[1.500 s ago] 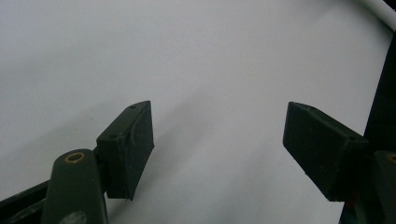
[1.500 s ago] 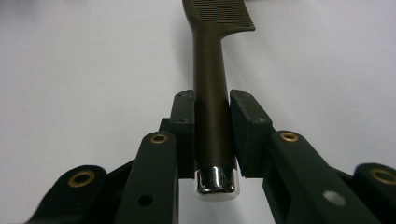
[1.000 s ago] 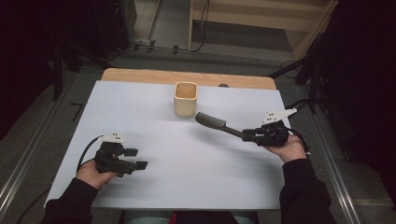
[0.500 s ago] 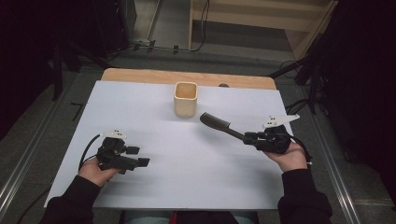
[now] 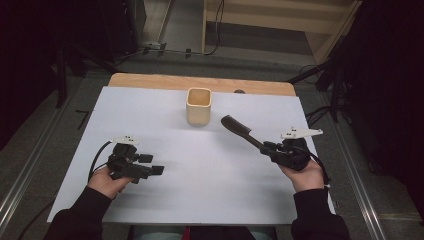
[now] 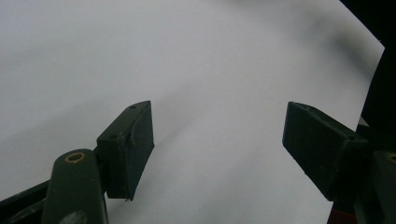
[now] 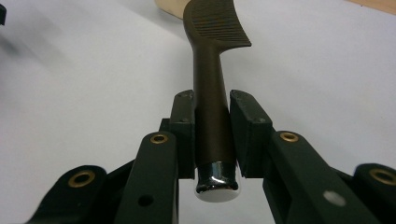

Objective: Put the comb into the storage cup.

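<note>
Right gripper (image 7: 212,135): jaws clenched on the handle of a dark brown ridged-head comb-like brush with a chrome end cap (image 7: 211,88); the cap sits at the jaw roots, the head projects well beyond the jaw tips, raised off the white-covered desk (image 5: 210,180); a pale wooden square cup (image 5: 199,106) stands just beyond the head. Left gripper (image 6: 219,140): jaws released, wide apart, nothing between them; bare desk surface ahead.
</note>
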`<action>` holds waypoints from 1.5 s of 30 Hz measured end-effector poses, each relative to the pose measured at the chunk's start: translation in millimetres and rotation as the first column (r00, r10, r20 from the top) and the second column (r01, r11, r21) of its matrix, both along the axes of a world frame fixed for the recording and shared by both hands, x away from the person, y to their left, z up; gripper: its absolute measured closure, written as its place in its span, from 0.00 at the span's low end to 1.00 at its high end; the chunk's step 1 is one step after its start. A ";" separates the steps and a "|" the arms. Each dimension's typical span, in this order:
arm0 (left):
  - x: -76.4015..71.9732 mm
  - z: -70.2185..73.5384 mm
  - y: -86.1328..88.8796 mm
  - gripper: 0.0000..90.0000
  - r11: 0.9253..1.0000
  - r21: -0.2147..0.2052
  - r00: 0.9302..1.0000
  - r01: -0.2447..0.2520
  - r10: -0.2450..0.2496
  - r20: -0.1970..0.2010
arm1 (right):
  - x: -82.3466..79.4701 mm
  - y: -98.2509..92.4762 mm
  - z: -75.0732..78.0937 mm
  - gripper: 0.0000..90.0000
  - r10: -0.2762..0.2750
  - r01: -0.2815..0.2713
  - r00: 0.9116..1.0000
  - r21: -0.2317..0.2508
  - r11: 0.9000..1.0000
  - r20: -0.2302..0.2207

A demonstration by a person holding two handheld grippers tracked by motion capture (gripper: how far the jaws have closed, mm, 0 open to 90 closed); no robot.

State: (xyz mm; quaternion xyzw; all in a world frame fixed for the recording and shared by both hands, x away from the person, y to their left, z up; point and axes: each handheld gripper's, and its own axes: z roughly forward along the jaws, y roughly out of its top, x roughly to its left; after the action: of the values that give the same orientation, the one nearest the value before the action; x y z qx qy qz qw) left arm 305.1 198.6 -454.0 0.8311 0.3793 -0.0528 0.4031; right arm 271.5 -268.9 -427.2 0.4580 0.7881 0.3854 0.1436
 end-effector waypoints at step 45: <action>41.2 43.3 -101.8 0.28 0.997 -0.070 0.999 0.040 -0.040 -0.002 | -41.3 75.2 -26.3 0.78 -0.349 0.327 0.912 0.128 0.936 0.215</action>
State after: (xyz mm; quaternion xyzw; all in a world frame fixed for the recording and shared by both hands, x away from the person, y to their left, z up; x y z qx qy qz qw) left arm 346.3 96.7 -410.7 0.8239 0.3612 -0.0758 0.4301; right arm 230.2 -193.6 -453.5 0.5447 0.6564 0.4409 0.2793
